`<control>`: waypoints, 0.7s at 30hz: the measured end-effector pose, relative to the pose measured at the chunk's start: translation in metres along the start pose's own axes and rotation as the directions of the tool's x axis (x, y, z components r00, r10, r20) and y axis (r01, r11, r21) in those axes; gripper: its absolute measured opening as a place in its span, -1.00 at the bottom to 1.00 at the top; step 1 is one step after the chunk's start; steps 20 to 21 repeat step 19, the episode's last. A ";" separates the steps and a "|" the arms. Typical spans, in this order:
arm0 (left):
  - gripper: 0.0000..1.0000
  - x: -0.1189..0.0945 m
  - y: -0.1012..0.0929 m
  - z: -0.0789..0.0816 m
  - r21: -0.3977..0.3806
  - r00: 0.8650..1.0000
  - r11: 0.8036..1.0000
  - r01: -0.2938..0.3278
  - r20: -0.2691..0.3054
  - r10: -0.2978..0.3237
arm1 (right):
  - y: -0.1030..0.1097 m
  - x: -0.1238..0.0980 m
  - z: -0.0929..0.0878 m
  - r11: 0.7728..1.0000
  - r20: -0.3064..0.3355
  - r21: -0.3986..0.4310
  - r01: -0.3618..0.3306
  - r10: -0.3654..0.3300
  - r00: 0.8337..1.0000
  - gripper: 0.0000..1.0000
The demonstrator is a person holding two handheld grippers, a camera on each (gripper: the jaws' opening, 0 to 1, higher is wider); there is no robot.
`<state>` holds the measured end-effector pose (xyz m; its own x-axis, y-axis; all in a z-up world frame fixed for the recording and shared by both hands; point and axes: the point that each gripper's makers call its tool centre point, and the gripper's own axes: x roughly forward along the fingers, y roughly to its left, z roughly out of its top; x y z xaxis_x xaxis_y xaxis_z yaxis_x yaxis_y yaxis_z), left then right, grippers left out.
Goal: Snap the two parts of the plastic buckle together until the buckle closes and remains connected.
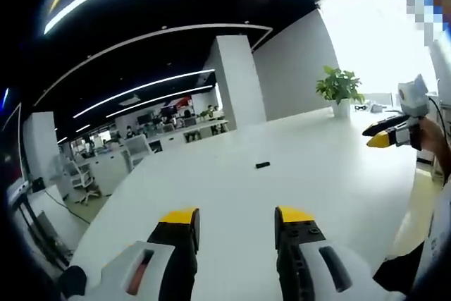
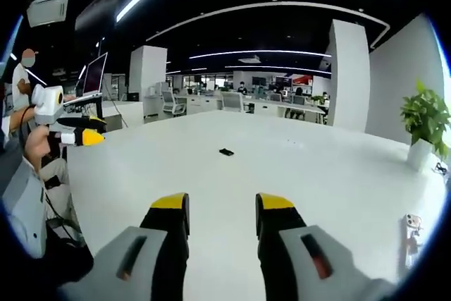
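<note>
Both hand-held grippers, left [image 1: 234, 225] and right [image 2: 222, 211], are open and empty, far from the tiny buckle [image 1: 262, 165] on the desk [image 1: 331, 174], so a grab could easily miss.

The small dark buckle [image 1: 262, 165] [image 2: 226, 152] on the white table [image 1: 331, 181] [image 2: 338, 174] is too small to tell joined or apart.

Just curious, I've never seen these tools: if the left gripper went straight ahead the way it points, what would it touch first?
Probably the small black buckle lying on the white table, roughly in line ahead of the left gripper. Nothing else lies between them, though depth is hard to judge.
</note>
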<state>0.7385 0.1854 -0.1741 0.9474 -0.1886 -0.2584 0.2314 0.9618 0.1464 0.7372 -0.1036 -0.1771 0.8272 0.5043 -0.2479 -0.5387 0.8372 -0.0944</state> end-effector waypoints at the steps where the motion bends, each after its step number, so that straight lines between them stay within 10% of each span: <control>1: -0.13 0.000 0.000 -0.001 -0.001 1.000 1.000 -0.002 -0.006 0.002 | 0.001 -0.001 0.000 1.000 0.000 -0.003 0.002 -0.002 1.000 -0.24; 21: -0.07 -0.005 0.002 -0.003 0.012 0.999 1.000 -0.003 -0.039 0.004 | 0.005 -0.004 -0.001 1.000 -0.009 -0.009 0.000 0.000 1.000 -0.24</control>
